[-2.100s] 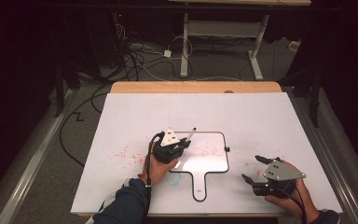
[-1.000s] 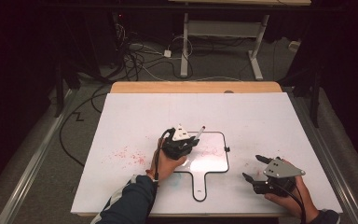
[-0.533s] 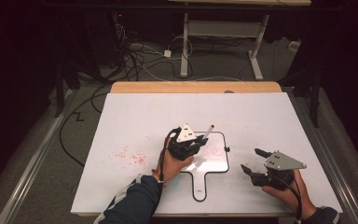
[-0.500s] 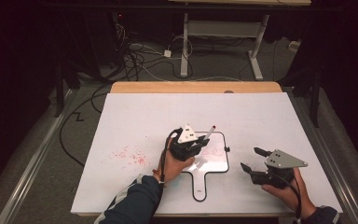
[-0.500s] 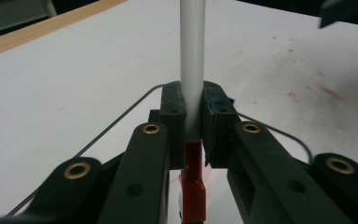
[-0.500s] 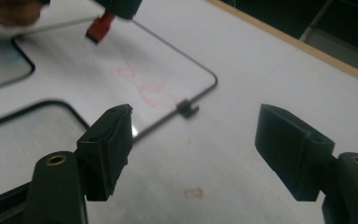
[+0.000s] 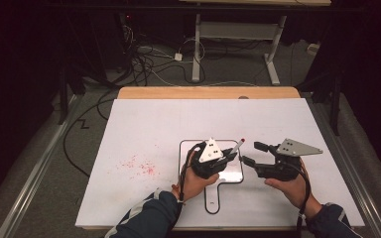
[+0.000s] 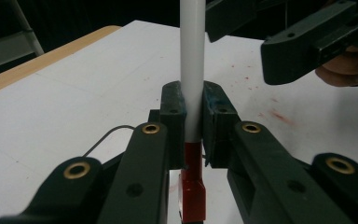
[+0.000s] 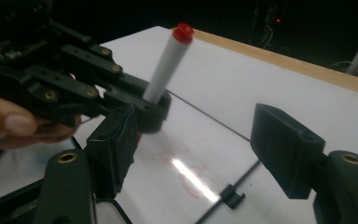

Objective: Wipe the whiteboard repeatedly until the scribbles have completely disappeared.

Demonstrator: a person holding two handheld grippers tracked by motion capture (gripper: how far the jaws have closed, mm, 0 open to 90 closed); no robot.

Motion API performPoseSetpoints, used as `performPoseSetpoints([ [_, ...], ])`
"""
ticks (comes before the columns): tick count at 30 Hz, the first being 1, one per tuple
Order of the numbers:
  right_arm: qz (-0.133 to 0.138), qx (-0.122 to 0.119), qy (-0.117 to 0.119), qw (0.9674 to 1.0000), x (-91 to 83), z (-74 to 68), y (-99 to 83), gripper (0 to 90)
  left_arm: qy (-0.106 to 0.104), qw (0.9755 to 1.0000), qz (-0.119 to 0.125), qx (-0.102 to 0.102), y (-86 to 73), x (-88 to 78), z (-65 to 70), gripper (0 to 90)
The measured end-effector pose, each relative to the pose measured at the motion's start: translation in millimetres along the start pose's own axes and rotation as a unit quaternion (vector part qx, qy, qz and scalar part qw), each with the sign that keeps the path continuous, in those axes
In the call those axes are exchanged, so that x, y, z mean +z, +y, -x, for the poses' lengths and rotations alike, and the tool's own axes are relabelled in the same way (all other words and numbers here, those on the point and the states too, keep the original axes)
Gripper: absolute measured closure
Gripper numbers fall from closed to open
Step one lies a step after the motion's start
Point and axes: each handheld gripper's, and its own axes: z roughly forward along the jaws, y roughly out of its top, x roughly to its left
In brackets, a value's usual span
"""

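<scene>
My left gripper (image 7: pixel 226 158) is shut on a white marker (image 7: pixel 235 148) that slants up and to the right, its red end (image 7: pixel 241 141) on top. In the left gripper view the pads clamp the marker (image 8: pixel 192 70) just above its red section (image 8: pixel 193 186). My right gripper (image 7: pixel 249 153) stands open just right of the marker, pointing left at it. Its jaws have just been closing, with nothing between them. The right gripper view has the marker (image 9: pixel 166 65) up and left of its left pad (image 9: pixel 116 135). Both grippers hover over a small black-rimmed whiteboard (image 7: pixel 232 174) with a handle.
Red smudges (image 7: pixel 139 166) mark the big white tabletop (image 7: pixel 178 119) to the left. A wooden edge (image 7: pixel 208 92) runs along the far side. Beyond it are floor cables (image 7: pixel 144 59) and desk legs (image 7: pixel 273 54). Faint red scribbles (image 9: pixel 182 158) lie on the small whiteboard.
The left gripper has carried the marker to the right. The right gripper has come up and left toward it, and its jaws have narrowed a little.
</scene>
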Motion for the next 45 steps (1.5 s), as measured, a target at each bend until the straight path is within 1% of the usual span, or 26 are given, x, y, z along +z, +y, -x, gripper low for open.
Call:
performPoseSetpoints([
  [3, 0.002, 0.004, 0.011, 0.9999, 5.8, -3.2, 5.4, 36.4, 0.0, 1.0, 0.005, 0.005, 0.1, -2.1, 1.8, 78.7],
  [4, 0.003, 0.004, 0.009, 0.9999, 8.1, -4.4, 7.2, 36.5, 0.002, 1.0, 0.005, 0.007, 0.2, -2.3, 2.5, 78.7],
  [8, 0.005, 0.009, 0.015, 0.9998, 14.4, -5.1, 11.2, 39.8, 0.002, 0.9999, 0.002, 0.016, -0.3, -2.0, 5.8, 78.7],
  [10, 0.005, 0.01, 0.025, 0.9996, 17.4, -6.0, 12.6, 42.7, 0.005, 0.9997, -0.001, 0.023, -0.8, -1.2, 7.8, 78.6],
  [12, 0.002, 0.007, 0.03, 0.9995, 19.8, -8.7, 13.1, 49.1, 0.015, 0.9994, -0.008, 0.031, -1.3, 0.0, 9.9, 78.7],
  [13, 0.004, 0.005, 0.034, 0.9994, 21.2, -10.2, 13.3, 50.2, 0.013, 0.9994, -0.01, 0.029, -1.7, 0.6, 10.2, 78.7],
  [14, 0.004, 0.002, 0.037, 0.9993, 21.9, -11.9, 13.5, 52.2, 0.018, 0.9993, -0.012, 0.031, -2.2, 1.1, 10.8, 78.6],
  [16, 0.008, -0.003, 0.04, 0.9992, 23.0, -15.3, 14.5, 58.6, 0.021, 0.9993, -0.014, 0.028, -3.2, 2.0, 11.1, 78.6],
  [18, 0.007, -0.008, 0.034, 0.9994, 23.4, -18.5, 15.7, 63.1, 0.024, 0.9993, -0.015, 0.027, -3.0, 2.0, 11.8, 78.6],
  [20, 0.012, -0.008, 0.031, 0.9994, 23.7, -19.3, 15.9, 68.4, 0.029, 0.999, -0.016, 0.03, -2.2, 1.7, 12.9, 78.6],
  [22, 0.003, -0.012, 0.018, 0.9998, 24.5, -19.7, 15.5, 72.8, 0.031, 0.9988, -0.018, 0.032, -2.1, 2.3, 13.4, 78.6],
  [23, 0.004, -0.014, 0.016, 0.9998, 24.6, -19.3, 14.9, 73.6, 0.032, 0.9988, -0.02, 0.032, -2.3, 2.9, 13.5, 78.6],
  [25, 0.002, -0.013, 0.017, 0.9998, 25.1, -19.1, 14.2, 74.1, 0.034, 0.9986, -0.023, 0.033, -2.7, 3.7, 14.1, 78.6],
  [26, 0.003, -0.016, 0.017, 0.9997, 25.3, -19.0, 14.1, 74.6, 0.034, 0.9986, -0.023, 0.032, -2.9, 4.0, 14.2, 78.6],
  [28, 0.005, -0.015, 0.017, 0.9997, 25.0, -19.8, 13.8, 77.1, 0.035, 0.9985, -0.027, 0.032, -3.1, 5.3, 15.0, 78.6],
  [30, 0.005, -0.021, 0.024, 0.9995, 24.9, -21.8, 13.3, 80.3, 0.036, 0.9984, -0.028, 0.034, -3.3, 6.2, 16.0, 78.5],
  [32, 0.004, -0.027, 0.023, 0.9993, 25.6, -24.0, 13.3, 80.9, 0.039, 0.9981, -0.032, 0.034, -3.2, 6.8, 16.4, 78.0],
  [33, 0.002, -0.028, 0.023, 0.9994, 26.6, -24.6, 13.8, 81.0, 0.043, 0.998, -0.032, 0.034, -3.3, 5.5, 15.8, 74.3],
  [35, -0.002, -0.032, 0.024, 0.9992, 26.8, -23.2, 14.8, 81.0, 0.041, 0.9983, -0.034, 0.024, -2.9, -3.6, 11.9, 61.5],
  [36, -0.005, -0.035, 0.026, 0.999, 26.0, -21.6, 14.3, 81.1, 0.045, 0.998, -0.037, 0.023, -2.9, -8.5, 10.7, 55.6],
  [37, -0.007, -0.037, 0.031, 0.9988, 25.5, -20.2, 13.6, 81.1, 0.057, 0.9973, -0.04, 0.024, -3.6, -16.0, 9.1, 52.1],
  [39, -0.022, -0.046, 0.028, 0.9983, 25.1, -17.4, 10.7, 81.2, 0.067, 0.9958, -0.053, 0.033, -7.7, -32.5, 4.3, 37.9],
  [41, -0.037, -0.055, 0.02, 0.9976, 26.3, -14.3, 6.2, 81.2, 0.083, 0.994, -0.061, 0.038, -17.4, -52.0, -1.4, 31.5],
  [43, -0.055, -0.071, 0.0, 0.9959, 28.2, -11.4, 1.3, 81.2, 0.102, 0.9911, -0.078, 0.036, -29.3, -72.5, -7.9, 26.8],
  [44, -0.062, -0.072, -0.01, 0.9954, 29.3, -9.4, -0.7, 81.2, 0.117, 0.9892, -0.083, 0.032, -35.8, -83.2, -10.5, 25.9],
  [45, -0.06, -0.067, -0.009, 0.996, 29.2, -6.8, -1.3, 81.2, 0.126, 0.9878, -0.089, 0.024, -43.8, -96.6, -14.2, 25.8],
])
